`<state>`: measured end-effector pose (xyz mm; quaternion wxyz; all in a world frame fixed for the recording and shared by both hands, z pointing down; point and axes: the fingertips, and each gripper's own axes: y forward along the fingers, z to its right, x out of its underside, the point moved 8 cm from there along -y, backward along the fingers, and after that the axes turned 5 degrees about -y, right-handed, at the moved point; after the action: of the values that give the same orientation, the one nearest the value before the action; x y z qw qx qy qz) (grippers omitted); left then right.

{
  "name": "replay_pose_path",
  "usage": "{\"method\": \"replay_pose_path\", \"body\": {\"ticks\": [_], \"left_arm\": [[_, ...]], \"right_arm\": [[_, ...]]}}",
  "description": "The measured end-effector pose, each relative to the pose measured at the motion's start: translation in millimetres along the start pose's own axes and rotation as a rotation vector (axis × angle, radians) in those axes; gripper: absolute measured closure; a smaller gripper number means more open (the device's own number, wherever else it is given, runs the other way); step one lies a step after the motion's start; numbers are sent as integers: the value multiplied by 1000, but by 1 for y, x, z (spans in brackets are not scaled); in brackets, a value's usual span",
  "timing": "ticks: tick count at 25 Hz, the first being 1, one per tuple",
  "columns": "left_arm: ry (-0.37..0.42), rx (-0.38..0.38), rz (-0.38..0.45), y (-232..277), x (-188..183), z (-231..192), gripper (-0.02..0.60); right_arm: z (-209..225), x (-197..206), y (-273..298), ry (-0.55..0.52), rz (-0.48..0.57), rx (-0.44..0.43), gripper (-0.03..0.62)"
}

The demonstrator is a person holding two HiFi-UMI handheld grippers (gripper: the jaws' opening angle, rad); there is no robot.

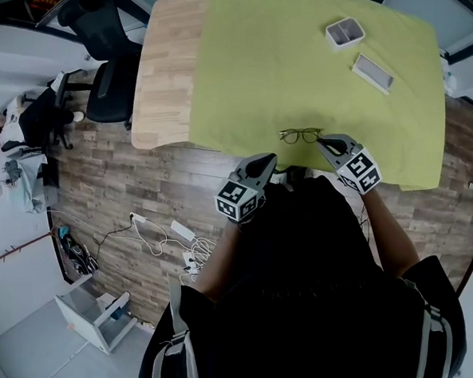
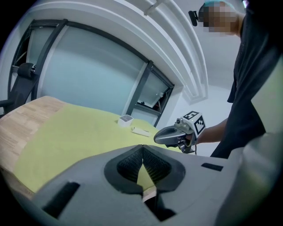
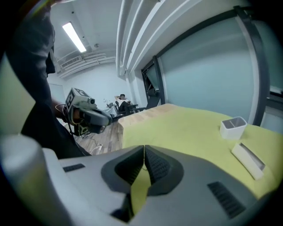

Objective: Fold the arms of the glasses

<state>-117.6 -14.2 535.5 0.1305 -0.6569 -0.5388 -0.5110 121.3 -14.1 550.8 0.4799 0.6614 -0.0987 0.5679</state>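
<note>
1. The glasses [image 1: 300,135] lie on the green cloth [image 1: 261,63] near the desk's [image 1: 158,77] near edge.
2. The right gripper [image 1: 321,142] has its jaws pressed together, its tip just beside the glasses' right end; whether they touch cannot be told.
3. The left gripper [image 1: 268,160] is closed on nothing and is held off the desk's edge, near the glasses.
4. A white box [image 1: 345,32] sits well apart, farther back.

The person wears a black short-sleeved top [image 1: 304,252] with pale grey straps [image 1: 157,366] at both shoulders. The left hand-held gripper [image 1: 265,163] and the right hand-held gripper [image 1: 326,143] are smooth grey plastic, each with black ribbed pads [image 2: 128,165] and a white cube with black square markers [image 1: 237,200].
</note>
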Motion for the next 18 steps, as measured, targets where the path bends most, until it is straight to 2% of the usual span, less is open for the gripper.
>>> {"method": "replay_pose_path", "body": {"ticks": [4,8,13,15,17,18], "left_arm": [[38,18,-15,-1,1,0,563],[31,34,-5,-5,-1,-2,563],[26,71,17,-9,-5,-2,563],[-9,89,41,-10,-8,-3,563],[-91,110,100,-14,-17,-4,563],[-108,122,123,-15,-22,-3,563]], "right_arm": [[-15,-17,-9,-36,59,7,563],[-31,-32,-17,-51,111,15,562],[-47,-39,-23,-75,122,40,562],[-51,-41,-27,-70,137,65,562],[-54,-45,-32,-63,155,109,562],[-55,-47,-34,-54,167,127,562]]}}
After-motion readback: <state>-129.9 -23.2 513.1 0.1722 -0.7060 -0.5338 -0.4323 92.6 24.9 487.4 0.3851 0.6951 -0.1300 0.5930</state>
